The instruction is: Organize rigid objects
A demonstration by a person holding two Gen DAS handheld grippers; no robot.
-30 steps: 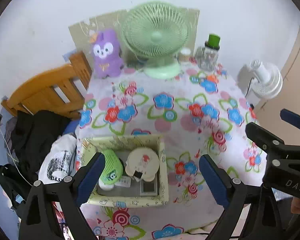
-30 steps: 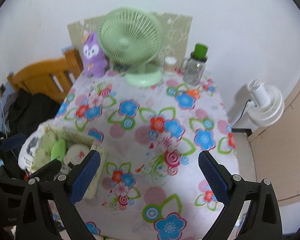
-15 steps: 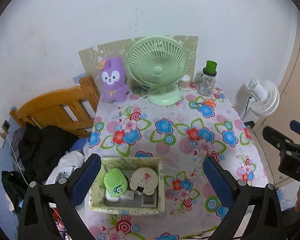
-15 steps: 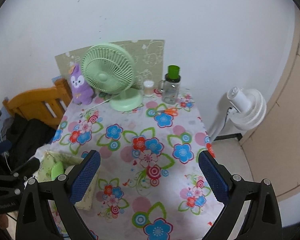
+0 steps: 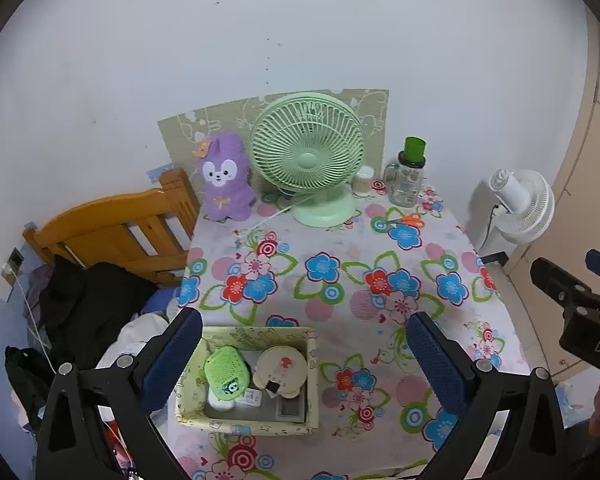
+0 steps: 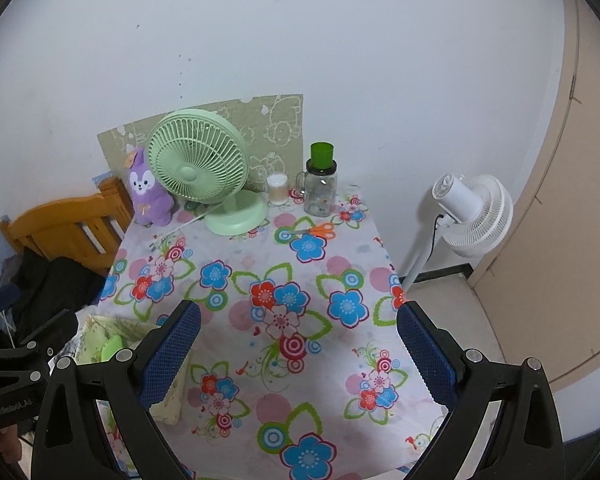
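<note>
A pale yellow fabric box [image 5: 312, 354] sits at the near left of the floral table [image 5: 340, 280]. It holds a green oval item [image 5: 225, 371], a round cream item [image 5: 282, 368] and flat grey and white pieces. Orange-handled scissors [image 5: 408, 220] lie at the far right, also in the right wrist view [image 6: 318, 231]. My left gripper [image 5: 300, 360] is open and empty, high above the box. My right gripper [image 6: 298, 354] is open and empty above the table's near right; the box corner [image 6: 96, 330] shows at its left.
At the table's back stand a green desk fan [image 5: 310, 156], a purple plush [image 5: 224, 178], a glass jar with green lid [image 5: 410, 176] and a small white container [image 5: 363, 181]. A white floor fan [image 6: 472, 216] stands right of the table. A wooden chair [image 5: 112, 228] with dark clothes stands left.
Both grippers have pulled back and up from the table, so the whole table shows smaller and farther. Both stay open and empty.
</note>
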